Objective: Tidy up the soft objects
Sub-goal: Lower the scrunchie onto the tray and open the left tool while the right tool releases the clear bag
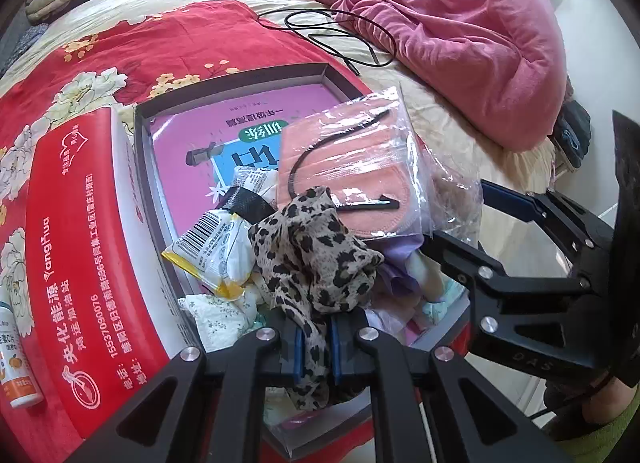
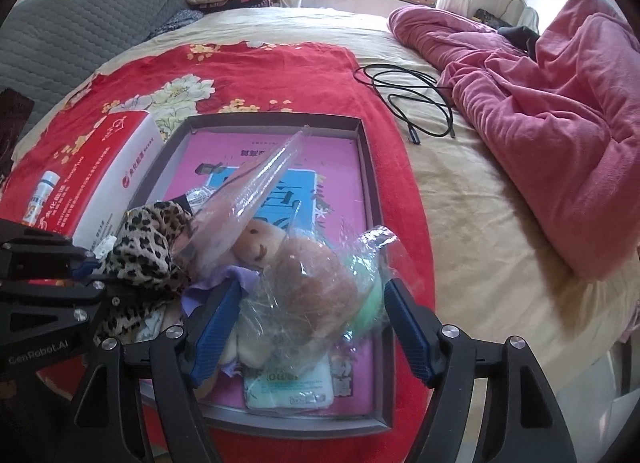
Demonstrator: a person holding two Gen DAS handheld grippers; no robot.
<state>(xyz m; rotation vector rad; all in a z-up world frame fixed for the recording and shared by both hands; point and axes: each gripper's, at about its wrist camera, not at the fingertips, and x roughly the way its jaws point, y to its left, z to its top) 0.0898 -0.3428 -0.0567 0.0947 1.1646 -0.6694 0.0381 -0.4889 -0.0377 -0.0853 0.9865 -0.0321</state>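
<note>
Left gripper clenched on crumpled leopard-print fabric scarf, which bunches just ahead of its fingertips over the shallow grey cardboard tray. Right gripper released, jaws wide, straddling brown plush doll in clear plastic wrap; pads not pressing it. Doll lies in the tray, just right of the scarf.

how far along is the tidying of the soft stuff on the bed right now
Early. Done: several soft items sit piled in the grey tray. In hand: the left gripper is shut on the leopard cloth; the right gripper stands open around the bagged plush toy. Left: sorting that pile.
</note>
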